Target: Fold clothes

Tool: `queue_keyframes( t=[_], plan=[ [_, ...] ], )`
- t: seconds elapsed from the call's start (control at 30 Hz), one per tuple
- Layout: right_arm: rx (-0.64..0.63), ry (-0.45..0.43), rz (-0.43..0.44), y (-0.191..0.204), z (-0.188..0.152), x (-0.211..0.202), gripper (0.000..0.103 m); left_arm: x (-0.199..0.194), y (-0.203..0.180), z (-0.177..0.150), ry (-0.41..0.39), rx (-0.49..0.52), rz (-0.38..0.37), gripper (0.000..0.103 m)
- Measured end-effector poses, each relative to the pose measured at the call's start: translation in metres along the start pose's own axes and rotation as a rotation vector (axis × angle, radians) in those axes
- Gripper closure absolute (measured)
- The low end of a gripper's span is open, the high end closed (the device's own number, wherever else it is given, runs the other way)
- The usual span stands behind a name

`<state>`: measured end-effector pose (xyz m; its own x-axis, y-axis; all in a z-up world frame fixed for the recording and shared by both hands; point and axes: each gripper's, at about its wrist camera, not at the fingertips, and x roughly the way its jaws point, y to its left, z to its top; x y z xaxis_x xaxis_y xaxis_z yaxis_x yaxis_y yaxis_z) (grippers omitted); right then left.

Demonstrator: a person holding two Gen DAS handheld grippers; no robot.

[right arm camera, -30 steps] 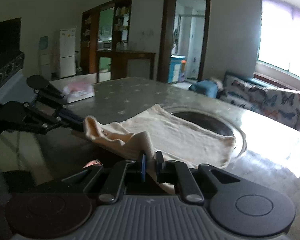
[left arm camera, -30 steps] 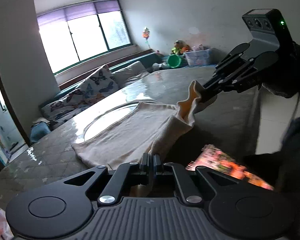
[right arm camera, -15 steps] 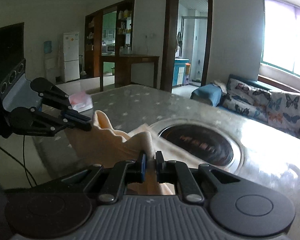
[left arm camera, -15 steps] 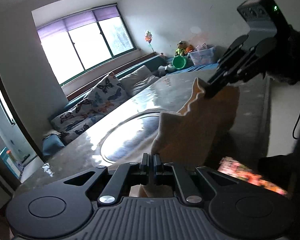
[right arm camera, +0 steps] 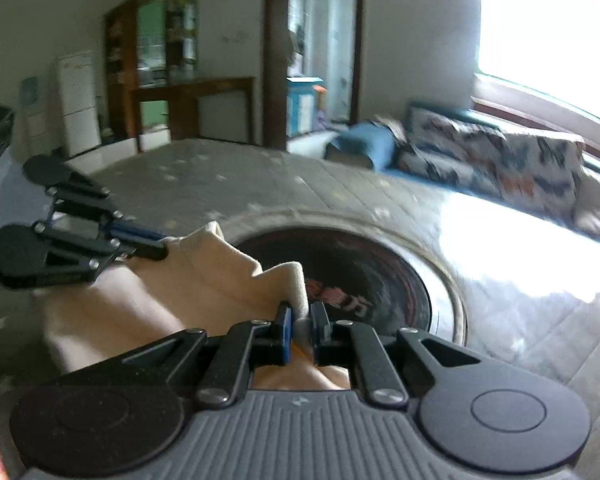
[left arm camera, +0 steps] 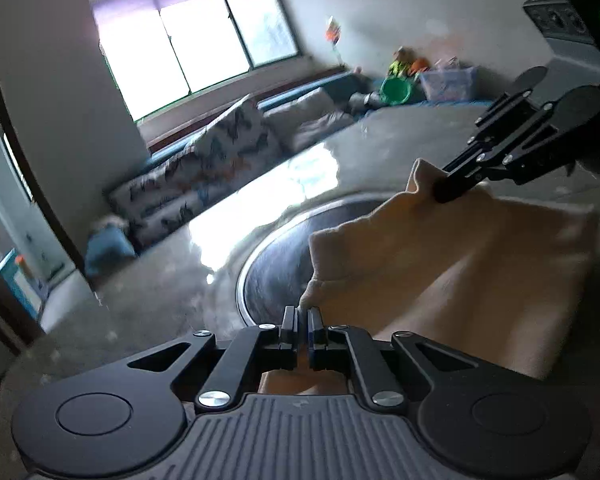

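Item: one cream-coloured soft knit garment [left arm camera: 452, 264], held aloft above the grey speckled tabletop [left arm camera: 148, 296], its body hanging slack between two grips and over the near part of the round dark inset disc with metal rim [right arm camera: 380, 276] set in that tabletop. Left tool [left arm camera: 302, 320]: pressed together, pinching one upper edge of the cloth. Right tool [right arm camera: 300, 322]: likewise closed, pinching the other upper edge (each tool also shows in the other's view, nipping a raised corner). Step in hand, by judgement: the lift-and-carry of a fold, the held edge raised and due to be brought over the rest of the garment. Next move calls for both tools to travel level and together, keeping the edge taut, then lowering it squarely before release; uneven travel would likely skew the fold. Surroundings: butterfly-patterned sofa cushions [left arm camera: 204, 168] under a bright window [left arm camera: 196, 36]; white refrigerator [right arm camera: 78, 100] beyond a doorway.
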<state>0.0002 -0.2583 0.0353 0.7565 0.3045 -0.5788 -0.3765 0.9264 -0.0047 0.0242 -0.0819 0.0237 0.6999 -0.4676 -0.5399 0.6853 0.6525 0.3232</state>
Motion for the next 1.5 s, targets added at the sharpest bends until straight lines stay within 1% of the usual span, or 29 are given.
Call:
queue_keyframes(
  t=[0.1,0.17,0.23,0.27,0.37,0.47,0.53,0.6,0.7,0.73,0.8,0.83,0.9,1.0,1.07,1.17,1.23,1.3,1.4,1.5],
  plan=[
    [0.036,0.036,-0.016,-0.004,-0.008,0.022,0.094,0.026,0.003,-0.006,0.039,-0.026,0.016,0.097],
    [0.048,0.067,-0.015,-0.005,-0.013,0.030,0.093,0.038,0.004,-0.009,0.058,-0.045,0.023,0.094],
    [0.054,0.087,-0.021,-0.005,-0.017,0.034,0.087,0.037,0.006,-0.009,0.056,-0.061,0.028,0.092],
    [0.059,0.086,-0.020,-0.007,-0.017,0.032,0.086,0.036,0.007,-0.009,0.056,-0.068,0.034,0.087],
    [0.079,0.076,-0.028,-0.013,-0.016,0.022,0.085,0.028,0.012,-0.007,0.049,-0.097,0.069,0.081],
    [0.083,0.047,-0.041,-0.018,-0.011,0.009,0.085,0.008,0.013,-0.001,0.016,-0.139,0.091,0.081],
    [0.084,0.030,-0.027,-0.017,-0.006,0.000,0.085,-0.011,0.009,0.003,-0.025,-0.164,0.068,0.081],
    [0.085,0.023,-0.004,-0.013,-0.006,-0.007,0.085,-0.029,-0.002,0.005,-0.056,-0.168,0.033,0.081],
    [0.065,0.041,0.038,0.000,-0.014,-0.014,0.085,-0.049,-0.024,-0.002,-0.076,-0.133,-0.026,0.081],
    [0.049,0.052,0.032,0.003,-0.018,-0.013,0.085,-0.054,-0.031,-0.005,-0.079,-0.119,-0.044,0.080],
    [0.028,0.070,0.010,0.006,-0.025,-0.010,0.085,-0.056,-0.042,-0.014,-0.053,-0.101,-0.065,0.080],
    [0.034,0.081,-0.020,0.004,-0.030,-0.008,0.085,-0.057,-0.047,-0.019,-0.038,-0.092,-0.074,0.079],
    [0.101,0.077,-0.030,-0.006,-0.036,-0.013,0.085,-0.057,-0.051,-0.030,-0.010,-0.103,-0.075,0.080],
    [0.131,0.030,-0.030,-0.004,-0.037,-0.033,0.085,-0.064,-0.044,-0.034,-0.023,-0.152,-0.072,0.079],
    [0.100,0.002,-0.025,0.007,-0.040,-0.053,0.085,-0.067,-0.038,-0.035,-0.034,-0.175,-0.062,0.079],
    [0.087,-0.005,0.016,0.023,-0.054,-0.074,0.085,-0.068,-0.033,-0.037,-0.037,-0.194,-0.058,0.079],
    [0.088,0.004,0.018,0.029,-0.064,-0.081,0.085,-0.068,-0.034,-0.041,-0.028,-0.193,-0.065,0.079],
    [0.116,0.023,0.008,0.029,-0.076,-0.085,0.085,-0.066,-0.033,-0.043,-0.021,-0.200,-0.070,0.079],
    [0.162,0.008,0.031,0.021,-0.080,-0.092,0.085,-0.069,-0.027,-0.043,-0.023,-0.234,-0.084,0.079],
    [0.240,-0.047,0.033,0.002,-0.070,-0.100,0.085,-0.080,-0.009,-0.040,-0.063,-0.304,-0.076,0.078]
  ],
)
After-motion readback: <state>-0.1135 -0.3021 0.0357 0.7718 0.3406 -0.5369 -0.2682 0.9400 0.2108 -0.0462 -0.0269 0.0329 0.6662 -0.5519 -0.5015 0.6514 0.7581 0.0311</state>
